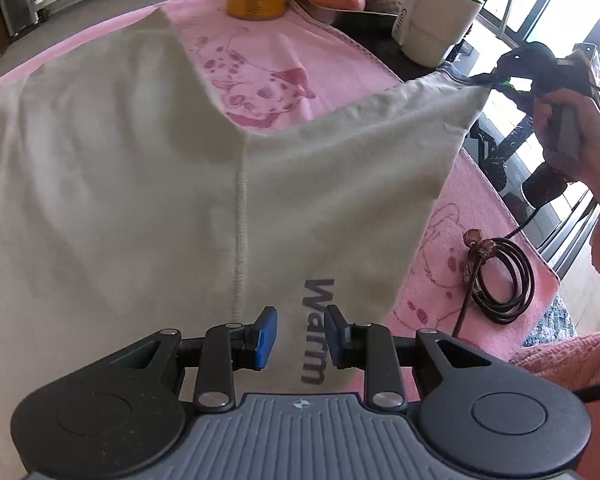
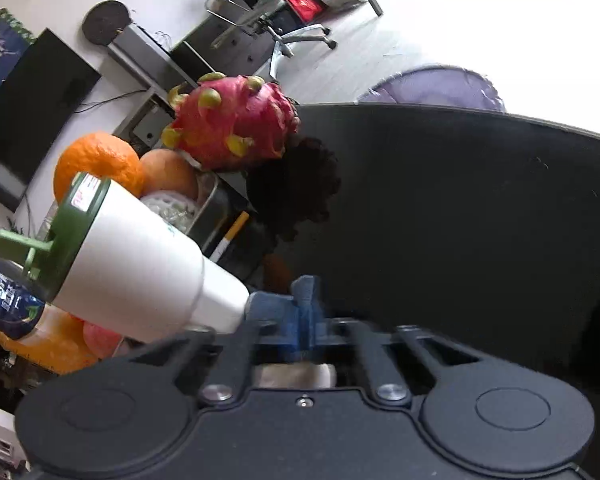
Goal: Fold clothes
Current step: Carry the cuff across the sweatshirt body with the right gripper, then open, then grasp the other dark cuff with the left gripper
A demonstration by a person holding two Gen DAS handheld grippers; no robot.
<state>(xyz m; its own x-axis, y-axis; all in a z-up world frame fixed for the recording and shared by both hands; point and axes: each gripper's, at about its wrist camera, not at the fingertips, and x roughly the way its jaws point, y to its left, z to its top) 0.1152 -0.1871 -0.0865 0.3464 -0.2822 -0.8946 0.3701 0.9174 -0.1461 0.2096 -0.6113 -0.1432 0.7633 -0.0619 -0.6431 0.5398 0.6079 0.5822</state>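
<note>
Soft cream garment (image 1: 140, 184), stitched seam, printed "Warm"; left gripper (image 1: 300, 334) parted above it; right gripper (image 2: 306, 312) apparently pinching its corner.

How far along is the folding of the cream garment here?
Early on. The cream garment lies mostly spread on the pink towel, no finished fold visible. In hand: the right gripper pinches its corner, lifted; the left gripper hangs open over the "Warm" print. All folds are left.
</note>
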